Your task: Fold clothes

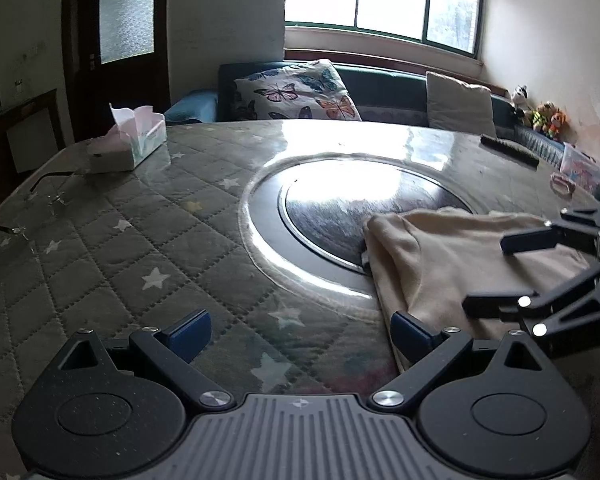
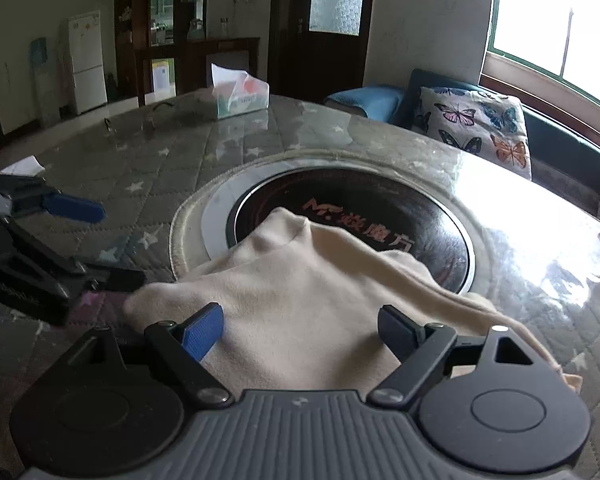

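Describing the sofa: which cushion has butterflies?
The left cushion, printed with coloured butterflies; the right cushion is plain cream.

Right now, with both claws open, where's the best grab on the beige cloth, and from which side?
Probably the near-left corner of the beige cloth, beside the left claw. That edge lies flat and free on the quilted table, so a low approach from the left could pinch it. The middle is humped over the black round plate, a poorer pinch. The right claw hovers open above the cloth's near part.
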